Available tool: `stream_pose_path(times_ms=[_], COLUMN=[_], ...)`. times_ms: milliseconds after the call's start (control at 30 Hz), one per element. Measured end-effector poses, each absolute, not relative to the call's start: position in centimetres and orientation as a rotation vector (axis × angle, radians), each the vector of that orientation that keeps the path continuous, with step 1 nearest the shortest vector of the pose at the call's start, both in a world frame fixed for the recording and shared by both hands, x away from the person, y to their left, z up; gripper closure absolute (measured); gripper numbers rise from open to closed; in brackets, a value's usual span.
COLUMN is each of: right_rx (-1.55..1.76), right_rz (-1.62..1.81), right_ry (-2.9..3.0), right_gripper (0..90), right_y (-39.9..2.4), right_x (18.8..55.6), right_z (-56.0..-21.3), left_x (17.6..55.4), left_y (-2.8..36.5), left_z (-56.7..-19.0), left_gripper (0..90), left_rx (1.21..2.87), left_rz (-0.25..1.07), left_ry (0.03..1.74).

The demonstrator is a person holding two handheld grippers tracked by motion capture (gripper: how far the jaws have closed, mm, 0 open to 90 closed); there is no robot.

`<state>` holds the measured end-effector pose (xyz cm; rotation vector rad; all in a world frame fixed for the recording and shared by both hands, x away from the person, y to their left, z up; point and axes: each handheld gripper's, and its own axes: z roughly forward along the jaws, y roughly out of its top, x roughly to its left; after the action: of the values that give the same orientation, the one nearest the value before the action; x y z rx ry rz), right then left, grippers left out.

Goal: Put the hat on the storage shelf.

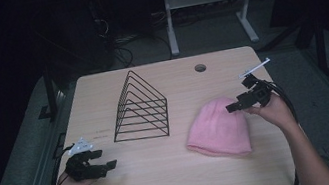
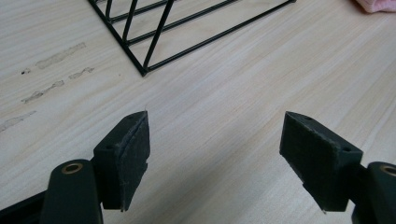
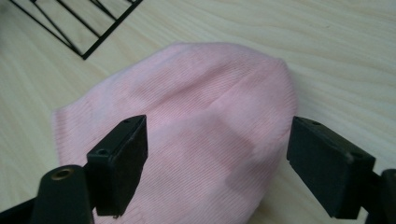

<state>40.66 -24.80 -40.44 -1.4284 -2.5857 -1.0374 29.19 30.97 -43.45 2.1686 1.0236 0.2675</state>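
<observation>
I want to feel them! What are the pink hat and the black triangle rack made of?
The pink beanie looks like soft knitted yarn: fine ribs run along it and it lies limp on the table. The black wire rack seems to be thin metal rod with a dark, slightly glossy coating, probably paint; its bars are straight, stiff and joined at the corners.

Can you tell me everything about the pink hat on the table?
The pink hat is a soft, ribbed knit beanie, plain with no pattern. It lies flat on the light wooden table, right of the black wire rack and apart from it. Its rounded top points toward the far side, its wide open edge toward the person. The right tongs hover open above its rounded end; whether they touch it is unclear.
</observation>
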Motion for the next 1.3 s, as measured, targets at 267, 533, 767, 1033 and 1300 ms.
stream_pose_path(times_ms=[267, 533, 767, 1033, 1300], right_rx=[-1.47, -1.535, -1.51, -1.487, -1.465], right_rz=[-0.972, -0.903, -0.877, -0.882, -0.937], right_ry=[-2.57, -2.527, -2.504, -2.447, -2.391], right_gripper=[24.6, 33.3, 44.6, 55.0, 69.1], right_y=[-24.7, -25.0, -25.1, -24.9, -25.2], right_x=[42.5, 44.1, 44.6, 45.1, 45.0], right_z=[-41.5, -43.1, -44.1, -45.1, -45.5], left_x=[29.2, 29.2, 29.2, 29.3, 29.3], left_y=[31.0, 31.2, 31.3, 31.4, 31.3], left_z=[-43.5, -43.5, -43.6, -43.8, -43.9], left_gripper=[24.5, 24.5, 24.5, 24.5, 24.5], left_rx=[2.163, 2.15, 2.156, 2.158, 2.159], left_rz=[0.263, 0.262, 0.259, 0.258, 0.25], left_ry=[1.03, 1.044, 1.042, 1.045, 1.046])
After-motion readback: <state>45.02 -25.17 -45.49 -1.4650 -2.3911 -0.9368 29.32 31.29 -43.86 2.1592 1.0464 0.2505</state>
